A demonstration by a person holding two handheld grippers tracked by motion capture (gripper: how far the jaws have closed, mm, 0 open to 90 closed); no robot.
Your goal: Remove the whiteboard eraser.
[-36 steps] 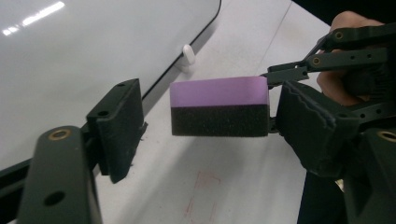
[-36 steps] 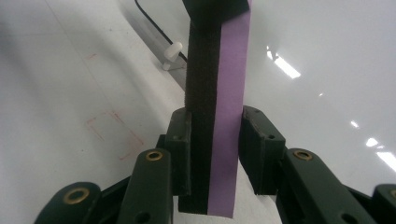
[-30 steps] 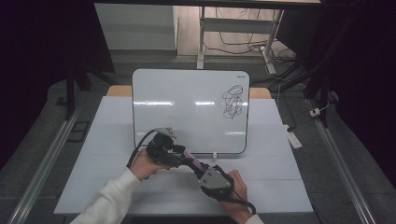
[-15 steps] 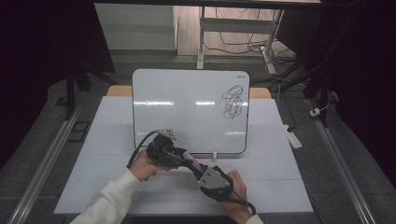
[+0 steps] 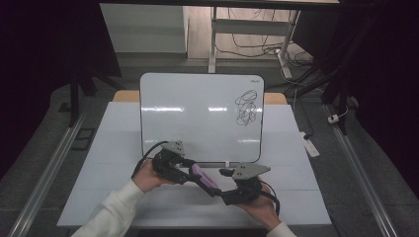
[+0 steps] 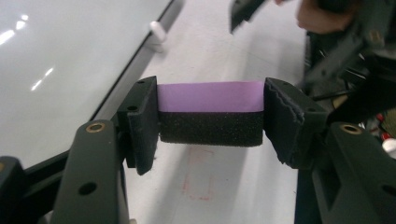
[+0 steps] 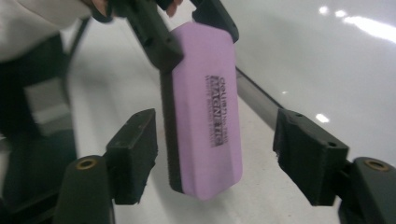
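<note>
At the left of the high view the left gripper (image 5: pixel 179 167) has its jaws pinched on a purple eraser (image 5: pixel 204 178), which is lifted off the white table (image 5: pixel 99 163) just in front of the whiteboard's (image 5: pixel 197 113) lower edge; in the left gripper view the pads press on the two long sides of the block, purple top up and black felt (image 6: pixel 210 128) below, with no slack on either side. Moving right, the eraser's free end reaches into the right gripper (image 5: pixel 223 190), whose jaws are spread wide — in the right gripper view they stand either side of the block without touching it, the near pad close to the felt side and the far pad well clear of the printed purple face (image 7: pixel 205 102). This looks like a hand-over from left to right. To do it well, I would centre the block between the spread pads first, since it sits nearer one of them, then close squarely on the long sides, far enough from the tip that the grip cannot lever loose. The left jaws should let go only once the right ones have seated. Farther right on the board a black scribble (image 5: pixel 246 107) waits — probably the eraser's eventual target, so the felt should end up free to face the board.
</note>
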